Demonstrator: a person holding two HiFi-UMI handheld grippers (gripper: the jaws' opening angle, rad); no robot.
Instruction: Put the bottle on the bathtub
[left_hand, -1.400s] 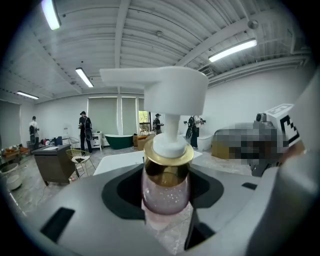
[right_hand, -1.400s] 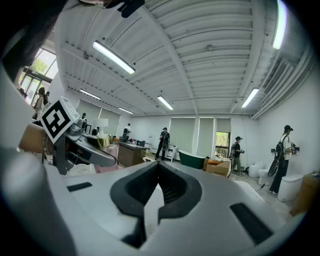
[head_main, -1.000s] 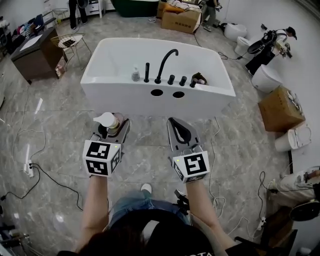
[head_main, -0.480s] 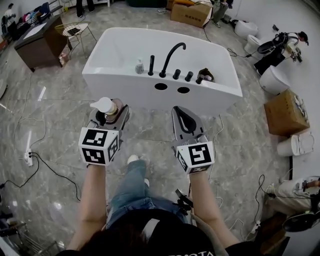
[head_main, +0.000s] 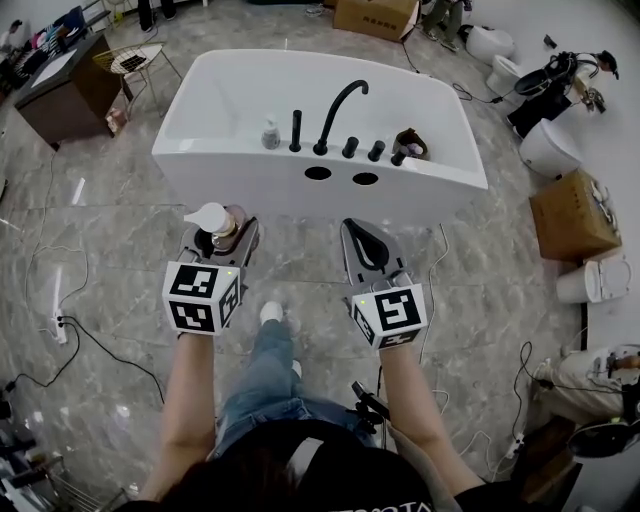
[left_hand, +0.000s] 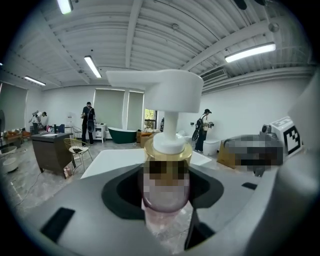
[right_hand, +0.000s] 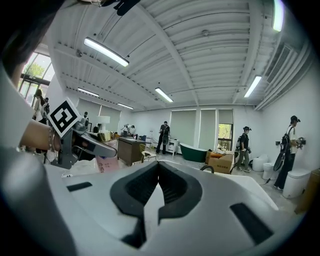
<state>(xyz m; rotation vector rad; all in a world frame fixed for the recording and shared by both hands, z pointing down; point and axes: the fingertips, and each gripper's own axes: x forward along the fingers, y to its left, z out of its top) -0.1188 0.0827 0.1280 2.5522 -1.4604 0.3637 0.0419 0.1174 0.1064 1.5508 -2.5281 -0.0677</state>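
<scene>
Bottle (head_main: 216, 224) is off the bathtub (head_main: 300, 192) right now, held over the marble floor (head_main: 300, 290) just short of the tub's near wall, on the left half of it. It's a pump bottle standing upright, so its long axis is vertical, with the white pump head on top and the spout pointing off to the person's left. The left gripper (head_main: 222, 240) has it pinched around the body below the gold collar, and in the left gripper view you can see the jaws clamped on either side with the bottle dead centre between them. So nothing needs regrasping, the left hand is obviously the one doing this. The right gripper (head_main: 366, 250) is also in front of the near wall, more toward the tub's middle, with jaws pressed together on nothing. The bit that matters: the tub's flat near ledge lies straight ahead of the bottle and looks higher than its base, so I'd guess the move is forward and up over the wall, then down. The black faucet (head_main: 335, 110) and its knobs (head_main: 362, 151) sit on that ledge toward the middle, and a small bottle (head_main: 270, 136) is just left of them. The open stretch left of that small bottle looks like the easiest landing spot.
</scene>
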